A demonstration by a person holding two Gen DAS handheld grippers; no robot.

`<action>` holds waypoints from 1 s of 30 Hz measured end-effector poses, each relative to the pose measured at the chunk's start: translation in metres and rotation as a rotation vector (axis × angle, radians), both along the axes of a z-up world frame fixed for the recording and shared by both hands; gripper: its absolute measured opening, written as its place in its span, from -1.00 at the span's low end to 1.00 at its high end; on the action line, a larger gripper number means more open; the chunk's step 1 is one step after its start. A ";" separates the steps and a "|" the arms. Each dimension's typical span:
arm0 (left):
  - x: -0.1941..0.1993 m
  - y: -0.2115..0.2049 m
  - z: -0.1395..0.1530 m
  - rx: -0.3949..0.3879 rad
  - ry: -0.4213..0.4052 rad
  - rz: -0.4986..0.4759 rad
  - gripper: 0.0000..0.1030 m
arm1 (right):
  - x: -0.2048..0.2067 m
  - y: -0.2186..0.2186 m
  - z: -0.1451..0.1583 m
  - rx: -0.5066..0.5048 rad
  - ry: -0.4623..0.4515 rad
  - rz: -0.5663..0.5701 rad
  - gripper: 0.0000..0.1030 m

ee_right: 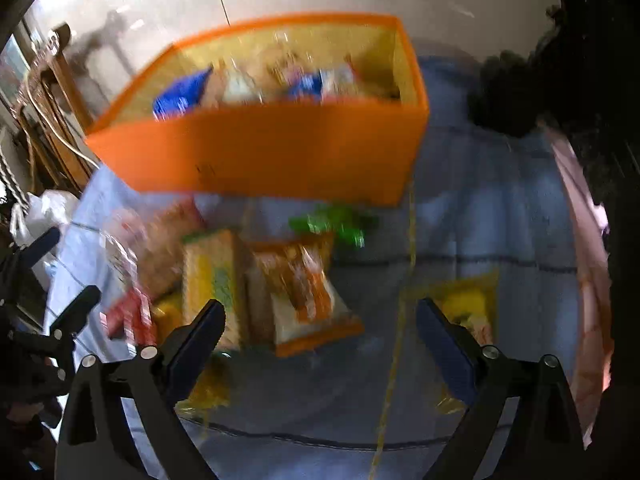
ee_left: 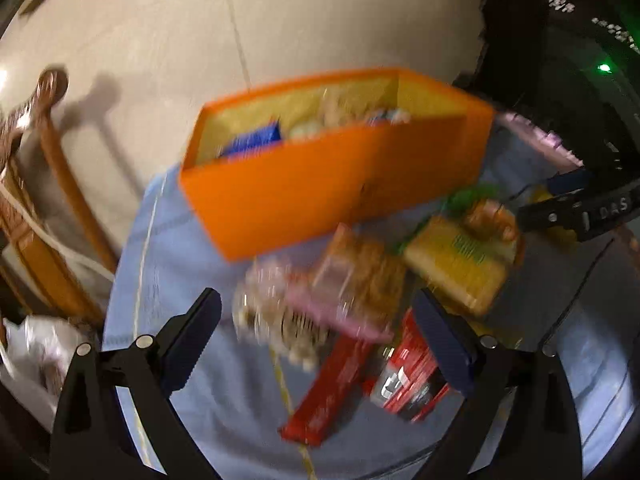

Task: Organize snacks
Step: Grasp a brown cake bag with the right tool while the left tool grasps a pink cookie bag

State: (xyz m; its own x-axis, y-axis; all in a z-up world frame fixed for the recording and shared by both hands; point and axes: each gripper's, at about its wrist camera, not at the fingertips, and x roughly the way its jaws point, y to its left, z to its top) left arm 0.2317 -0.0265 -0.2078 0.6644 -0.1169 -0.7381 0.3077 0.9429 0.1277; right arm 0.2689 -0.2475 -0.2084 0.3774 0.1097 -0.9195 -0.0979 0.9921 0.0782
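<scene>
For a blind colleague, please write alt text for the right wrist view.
An orange box holding snack packets stands on a blue cloth, with more blurred packets lying loose in front of it. The open right gripper hovers above them, holding nothing.

Orange box (ee_left: 320,196), yellow lining; pale blue tablecloth (ee_left: 208,400).
</scene>
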 end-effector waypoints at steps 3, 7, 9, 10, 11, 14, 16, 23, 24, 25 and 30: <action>0.006 0.004 -0.008 -0.005 0.011 0.026 0.83 | 0.003 0.005 -0.014 -0.035 0.007 -0.001 0.87; 0.026 -0.002 -0.003 -0.005 -0.017 0.029 0.83 | 0.014 0.008 -0.022 -0.063 0.012 0.003 0.87; 0.037 -0.009 -0.004 0.006 -0.021 0.020 0.83 | 0.020 0.008 -0.026 -0.074 0.018 0.000 0.87; 0.043 -0.013 -0.007 0.014 -0.014 0.014 0.83 | 0.020 0.006 -0.026 -0.073 0.022 -0.001 0.87; 0.048 -0.017 -0.006 0.023 -0.011 0.009 0.83 | 0.023 0.004 -0.030 -0.078 0.032 -0.002 0.87; 0.062 -0.033 -0.020 0.041 0.011 -0.014 0.83 | 0.029 0.004 -0.043 -0.079 0.062 0.008 0.87; 0.067 -0.041 -0.034 0.063 0.044 -0.018 0.83 | 0.031 0.007 -0.047 -0.077 0.042 0.025 0.88; 0.062 -0.043 -0.054 0.079 0.067 -0.067 0.12 | 0.033 0.009 -0.048 0.024 0.054 0.080 0.12; 0.059 -0.042 -0.051 0.071 0.059 -0.090 0.05 | 0.030 0.017 -0.043 0.009 0.038 0.118 -0.16; 0.056 -0.040 -0.049 0.057 0.056 -0.100 -0.04 | 0.024 0.030 -0.038 -0.055 0.010 0.164 -0.22; 0.039 -0.013 -0.040 -0.040 0.037 -0.080 -0.07 | 0.005 0.032 -0.037 0.018 0.011 0.161 -0.26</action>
State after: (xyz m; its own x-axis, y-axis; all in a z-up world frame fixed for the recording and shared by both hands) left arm 0.2704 -0.0397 -0.2478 0.6239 -0.1984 -0.7559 0.3863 0.9191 0.0776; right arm 0.2738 -0.2151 -0.2457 0.3438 0.1844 -0.9208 -0.2543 0.9622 0.0977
